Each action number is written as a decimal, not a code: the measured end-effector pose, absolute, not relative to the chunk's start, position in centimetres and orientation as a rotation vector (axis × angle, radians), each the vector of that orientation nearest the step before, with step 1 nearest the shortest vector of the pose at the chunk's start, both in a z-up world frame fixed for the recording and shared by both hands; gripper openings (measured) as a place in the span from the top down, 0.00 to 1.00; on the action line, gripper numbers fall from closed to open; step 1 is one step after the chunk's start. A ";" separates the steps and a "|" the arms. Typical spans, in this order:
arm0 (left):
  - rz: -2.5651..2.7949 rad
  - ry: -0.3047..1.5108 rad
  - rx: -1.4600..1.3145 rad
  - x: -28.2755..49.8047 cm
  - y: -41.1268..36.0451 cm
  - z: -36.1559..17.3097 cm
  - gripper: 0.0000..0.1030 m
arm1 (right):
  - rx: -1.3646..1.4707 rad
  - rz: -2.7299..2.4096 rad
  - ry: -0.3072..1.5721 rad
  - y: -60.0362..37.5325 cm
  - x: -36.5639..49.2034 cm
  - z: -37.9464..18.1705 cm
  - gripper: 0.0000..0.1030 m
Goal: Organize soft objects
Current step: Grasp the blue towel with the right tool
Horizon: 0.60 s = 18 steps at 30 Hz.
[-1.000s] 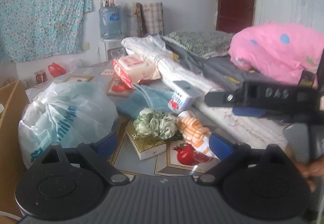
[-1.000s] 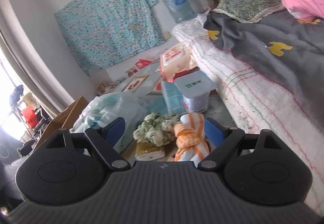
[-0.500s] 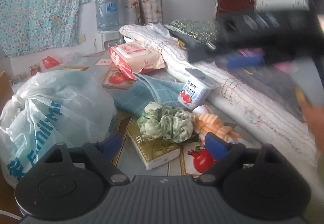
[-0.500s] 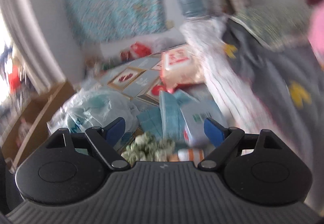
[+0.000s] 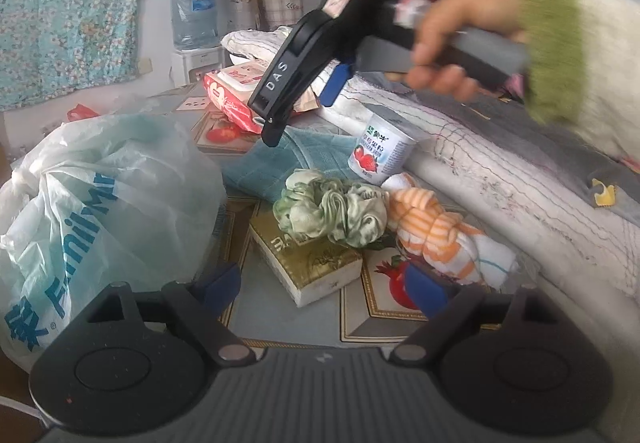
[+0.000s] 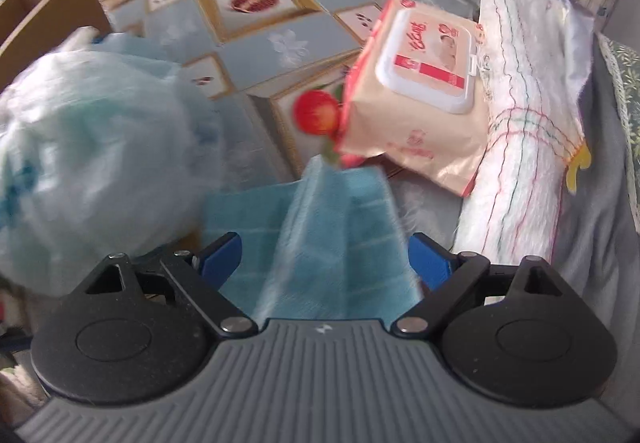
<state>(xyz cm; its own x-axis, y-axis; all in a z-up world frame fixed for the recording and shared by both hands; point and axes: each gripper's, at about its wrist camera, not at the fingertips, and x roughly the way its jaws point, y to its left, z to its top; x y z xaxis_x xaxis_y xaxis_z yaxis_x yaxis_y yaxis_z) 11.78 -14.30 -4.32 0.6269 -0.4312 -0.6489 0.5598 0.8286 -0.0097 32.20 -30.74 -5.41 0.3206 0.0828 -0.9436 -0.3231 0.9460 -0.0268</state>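
Cluttered tabletop point(image 5: 392, 307): scrunchie point(image 5: 332, 211), striped cloth point(image 5: 436, 239) and blue towel point(image 6: 320, 235) lie unsorted. Left gripper point(image 5: 320, 289) gapes empty; right gripper point(image 6: 326, 257) is opening over the towel.

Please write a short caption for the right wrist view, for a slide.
Right gripper, jaws opening, poised over a blue towel beside a wet wipes pack and a plastic bag.

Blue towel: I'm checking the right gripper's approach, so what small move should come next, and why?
Probably lower the right gripper onto the blue towel. Its jaws are opening with the towel's raised fold between the fingers, which don't press it yet.
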 end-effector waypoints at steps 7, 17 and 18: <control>-0.576 0.682 0.195 11.8 -14.4 -4.2 0.12 | -0.124 0.231 1.341 -33.1 35.9 -9.2 0.12; -0.564 0.691 0.180 12.2 -14.0 -4.2 0.12 | -0.124 0.273 1.341 -31.6 34.8 -8.7 0.56; -0.563 0.692 0.179 12.3 -14.0 -4.2 0.12 | -0.128 0.279 1.337 -31.2 34.6 -8.6 0.59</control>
<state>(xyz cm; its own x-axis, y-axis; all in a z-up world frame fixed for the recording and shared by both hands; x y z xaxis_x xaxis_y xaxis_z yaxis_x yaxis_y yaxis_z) 12.26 -14.03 -4.22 0.6286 -0.4307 -0.6475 0.5461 0.8373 -0.0268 34.61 -31.24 -8.59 0.2052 0.1260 -0.9706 -0.2723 0.9599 0.0671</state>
